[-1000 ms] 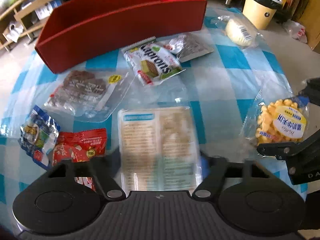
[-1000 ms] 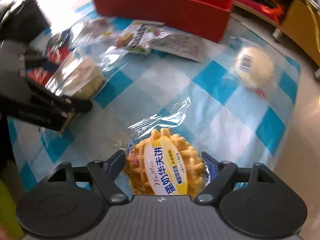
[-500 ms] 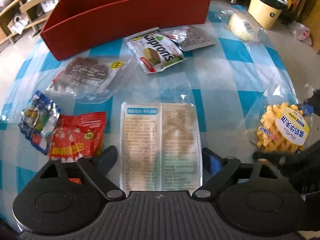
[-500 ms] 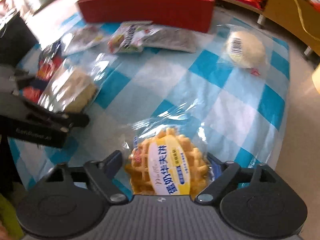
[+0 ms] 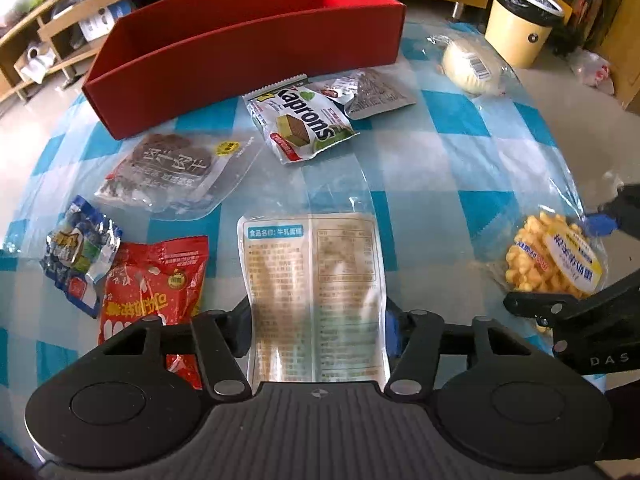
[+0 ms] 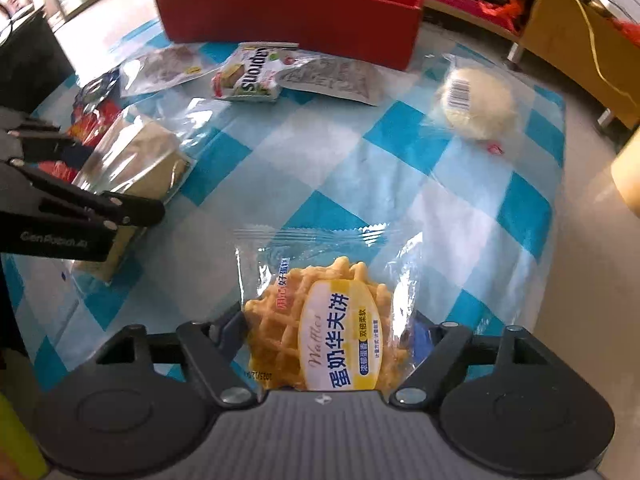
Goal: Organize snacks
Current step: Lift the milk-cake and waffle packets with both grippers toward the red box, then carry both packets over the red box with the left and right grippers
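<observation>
A clear cake packet with a printed label lies on the checked tablecloth. My left gripper has it between its fingers; the jaws are closing and the pads press on its two sides. A yellow waffle packet lies near the table's right edge. My right gripper straddles it, jaws closing, pads against the wrapper. Each view catches the other gripper's packet: the waffle packet and the cake packet. An open red box stands at the far side with nothing showing inside.
Between the grippers and the box lie a Kaprons wafer pack, a grey sachet and a dark jerky bag. A blue packet and a red packet lie left. A wrapped white bun sits far right, a yellow bin beyond.
Both pairs of jaws stood wider half a second ago and have come back in on their packets. Neither packet has left the table.
</observation>
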`<state>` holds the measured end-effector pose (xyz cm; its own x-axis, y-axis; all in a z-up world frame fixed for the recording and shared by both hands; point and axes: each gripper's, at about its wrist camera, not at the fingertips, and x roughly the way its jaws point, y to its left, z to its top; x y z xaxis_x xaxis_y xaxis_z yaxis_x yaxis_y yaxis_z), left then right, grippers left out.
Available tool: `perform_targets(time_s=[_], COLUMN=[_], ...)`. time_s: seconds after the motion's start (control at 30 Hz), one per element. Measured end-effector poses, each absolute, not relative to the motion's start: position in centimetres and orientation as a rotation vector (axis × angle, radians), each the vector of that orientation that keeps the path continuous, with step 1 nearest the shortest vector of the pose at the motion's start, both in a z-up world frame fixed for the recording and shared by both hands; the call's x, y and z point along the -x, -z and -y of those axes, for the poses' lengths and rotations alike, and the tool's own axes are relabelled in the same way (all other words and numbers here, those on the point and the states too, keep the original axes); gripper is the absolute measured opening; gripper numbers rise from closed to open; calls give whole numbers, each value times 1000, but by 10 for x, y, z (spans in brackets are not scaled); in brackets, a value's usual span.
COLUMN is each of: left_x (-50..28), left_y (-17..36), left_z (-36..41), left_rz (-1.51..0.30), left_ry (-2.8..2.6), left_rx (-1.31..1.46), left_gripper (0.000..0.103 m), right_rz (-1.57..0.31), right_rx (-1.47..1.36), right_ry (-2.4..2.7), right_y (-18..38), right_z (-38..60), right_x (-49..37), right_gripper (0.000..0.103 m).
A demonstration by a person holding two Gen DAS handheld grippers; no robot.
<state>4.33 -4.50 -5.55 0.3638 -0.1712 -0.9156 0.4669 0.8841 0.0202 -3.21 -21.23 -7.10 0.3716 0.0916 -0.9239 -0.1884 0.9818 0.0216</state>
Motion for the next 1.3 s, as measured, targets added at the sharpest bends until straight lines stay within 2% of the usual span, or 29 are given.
perform_targets(time_s=[0.43, 1.3], left_x=[-51, -119], left_y=[15, -34], left_z=[40, 44], left_rz=[-1054, -884], left_ry=[444, 342], left_rx=[-179, -92], left_gripper=[64, 65], right_rz=[-1027, -785], right_rx=[-104, -220], right_ry=[-125, -80], right_y=[35, -27], right_z=[230, 233], right_x=[25, -62], right_gripper=[77, 77])
